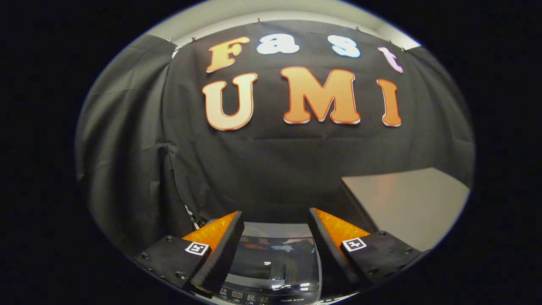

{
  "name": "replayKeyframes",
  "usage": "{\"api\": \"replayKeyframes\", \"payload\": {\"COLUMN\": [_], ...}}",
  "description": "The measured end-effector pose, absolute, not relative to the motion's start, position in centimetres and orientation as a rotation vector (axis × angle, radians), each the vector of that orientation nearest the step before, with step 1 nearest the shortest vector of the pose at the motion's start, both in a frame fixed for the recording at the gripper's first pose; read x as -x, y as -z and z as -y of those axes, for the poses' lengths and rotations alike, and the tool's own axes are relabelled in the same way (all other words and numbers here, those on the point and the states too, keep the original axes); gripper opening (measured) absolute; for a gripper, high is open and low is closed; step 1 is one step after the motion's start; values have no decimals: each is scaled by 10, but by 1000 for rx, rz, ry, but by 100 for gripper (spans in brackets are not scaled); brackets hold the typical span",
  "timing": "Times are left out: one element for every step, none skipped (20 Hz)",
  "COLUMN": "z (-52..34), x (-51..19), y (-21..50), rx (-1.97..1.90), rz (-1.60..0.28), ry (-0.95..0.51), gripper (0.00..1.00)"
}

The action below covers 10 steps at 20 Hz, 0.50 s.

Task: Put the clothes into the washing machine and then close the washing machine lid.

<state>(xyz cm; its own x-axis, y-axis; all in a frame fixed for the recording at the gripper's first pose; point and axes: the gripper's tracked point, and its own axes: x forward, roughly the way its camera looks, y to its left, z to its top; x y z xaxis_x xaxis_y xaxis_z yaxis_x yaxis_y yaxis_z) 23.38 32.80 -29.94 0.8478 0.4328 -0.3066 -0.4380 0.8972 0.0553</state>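
1. The gripper (276,220) hangs above the washing machine (271,292) with its 2 fingers spread wide; nothing sits between them and neither finger touches anything.
2. Each finger carries a small square marker on its outer block; the one on the left finger (197,248) and the one on the right finger (354,244) both face up toward the camera.
3. The washing machine stands low between the fingers, seen from above; its dark glossy lid (273,260) lies flat and closed, throwing back reflections of the room; a strip of buttons and a small display (243,296) runs along its near edge.
4. I cannot see any clothes from here.
5. Beyond the fingers hangs the black cloth wall (275,161) of the booth, creased and pinned along its top; a side panel of the same cloth (123,161) folds round on the left.
6. A pale grey table surface (406,203) sits to the right of the machine, beyond the right finger, with its bare top catching a faint warm glow.
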Motion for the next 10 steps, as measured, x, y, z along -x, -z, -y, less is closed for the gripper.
{"api": "replayKeyframes", "payload": {"z": [-324, -319, -313, -306, -301, -294, -286, -274, -261, -248], "x": [-227, -216, -208, -197, -188, -181, -177, -171, -167, -162], "y": [276, 255, 235, 219, 201, 186, 169, 155, 141, 131], "rx": [22, 19, 14, 1, -14, -30, -39, -39, -36, -35], "rz": [-283, -250, -226, -206, -193, -180, -168, -156, -140, -133], "ry": [-461, -465, -470, -476, -484, -487, -486, -481, -471, -463], "gripper": [98, 98, 98, 98, 98, 98, 98, 98, 98, 98]}}
